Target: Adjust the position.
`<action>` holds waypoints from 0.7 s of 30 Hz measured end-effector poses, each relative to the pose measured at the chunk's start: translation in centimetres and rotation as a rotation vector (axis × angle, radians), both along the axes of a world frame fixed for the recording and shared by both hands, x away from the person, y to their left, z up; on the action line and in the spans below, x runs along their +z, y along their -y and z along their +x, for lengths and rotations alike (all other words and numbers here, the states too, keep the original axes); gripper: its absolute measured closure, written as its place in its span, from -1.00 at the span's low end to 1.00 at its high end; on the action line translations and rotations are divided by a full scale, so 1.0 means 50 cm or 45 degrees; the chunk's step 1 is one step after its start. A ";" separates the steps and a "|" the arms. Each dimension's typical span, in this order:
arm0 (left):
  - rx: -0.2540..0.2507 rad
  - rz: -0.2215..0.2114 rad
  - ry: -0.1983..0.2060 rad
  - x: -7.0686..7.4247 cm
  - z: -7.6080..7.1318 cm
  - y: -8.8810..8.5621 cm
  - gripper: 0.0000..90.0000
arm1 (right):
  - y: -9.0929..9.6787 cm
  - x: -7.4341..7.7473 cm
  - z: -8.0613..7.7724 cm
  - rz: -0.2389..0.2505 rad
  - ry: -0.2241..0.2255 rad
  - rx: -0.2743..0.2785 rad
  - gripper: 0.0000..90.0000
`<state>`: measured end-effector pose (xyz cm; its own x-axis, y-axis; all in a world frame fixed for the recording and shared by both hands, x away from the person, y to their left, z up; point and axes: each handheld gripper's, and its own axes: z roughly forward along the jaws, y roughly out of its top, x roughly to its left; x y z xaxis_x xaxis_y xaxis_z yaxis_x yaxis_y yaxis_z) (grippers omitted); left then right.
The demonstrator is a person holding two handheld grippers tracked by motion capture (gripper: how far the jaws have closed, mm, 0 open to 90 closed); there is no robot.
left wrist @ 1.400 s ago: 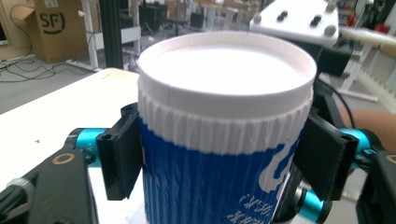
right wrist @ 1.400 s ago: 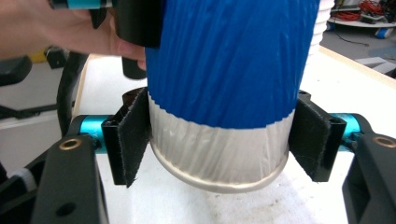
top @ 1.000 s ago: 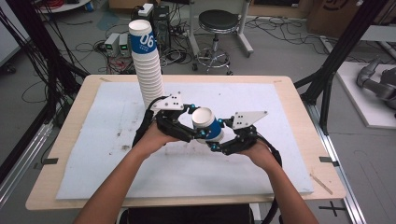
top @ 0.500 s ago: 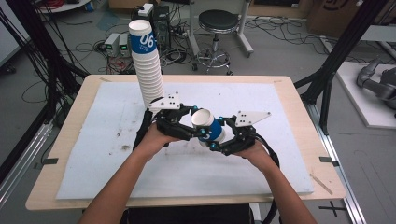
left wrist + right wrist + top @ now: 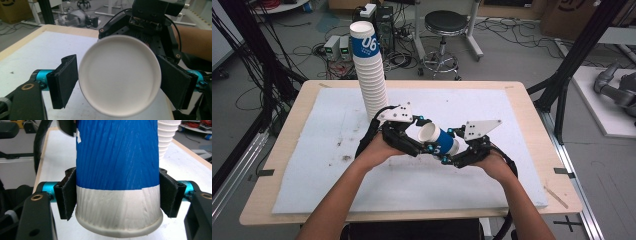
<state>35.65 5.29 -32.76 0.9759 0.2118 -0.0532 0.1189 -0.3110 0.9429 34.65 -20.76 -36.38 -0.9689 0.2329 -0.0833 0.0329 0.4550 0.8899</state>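
Observation:
A blue and white paper cup (image 5: 439, 140) hangs on its side above the white mat (image 5: 337, 165), between my two grippers. Its open mouth faces my left gripper (image 5: 424, 136). In the left gripper view the white mouth of the cup (image 5: 119, 75) sits between the two black pads (image 5: 65, 80), which touch its rim on both sides. My right gripper (image 5: 449, 146) holds the other end. Its jaws have just been closing, and in the right gripper view the pads (image 5: 67, 195) press on the cup (image 5: 117, 170) near its white end.
A tall stack of paper cups (image 5: 369, 75), the top one marked 06, stands on the mat behind my left hand; part of the stack (image 5: 167, 135) shows in the right gripper view. A stool (image 5: 444, 22) and cables lie on the floor beyond the table.
The cup has tipped from nearly upright onto its side and shifted a little to the right. Both hands have stayed where they were.

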 end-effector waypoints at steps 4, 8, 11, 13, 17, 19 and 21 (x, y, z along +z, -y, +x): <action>-0.088 0.006 -0.025 -0.005 0.001 0.005 -0.43 | -0.007 -0.001 -0.004 -0.037 0.003 0.035 -0.37; -0.112 -0.007 -0.055 -0.007 0.004 0.000 -0.33 | -0.009 -0.004 -0.007 -0.043 -0.011 0.061 -0.42; -0.095 -0.089 -0.065 -0.010 0.005 -0.013 -0.33 | -0.006 -0.002 -0.004 0.045 -0.053 0.038 -0.57; -0.087 -0.165 -0.065 -0.014 0.002 -0.022 -0.33 | 0.002 0.001 -0.001 0.158 -0.148 -0.002 -0.62; -0.094 -0.239 -0.049 -0.018 -0.005 -0.029 -0.32 | 0.008 -0.007 0.000 0.227 -0.191 0.024 -0.67; -0.094 -0.237 -0.044 -0.018 -0.006 -0.030 -0.32 | 0.006 -0.007 -0.003 0.208 -0.169 0.035 -0.63; -0.091 -0.229 -0.055 -0.017 -0.007 -0.031 -0.32 | 0.009 -0.004 -0.004 0.198 -0.139 0.049 -0.54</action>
<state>35.31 6.85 -33.62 0.9841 0.1250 -0.1259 0.1439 -0.1471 0.9786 34.46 -21.19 -36.57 -0.9787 0.1972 0.0568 0.1181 0.3150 0.9417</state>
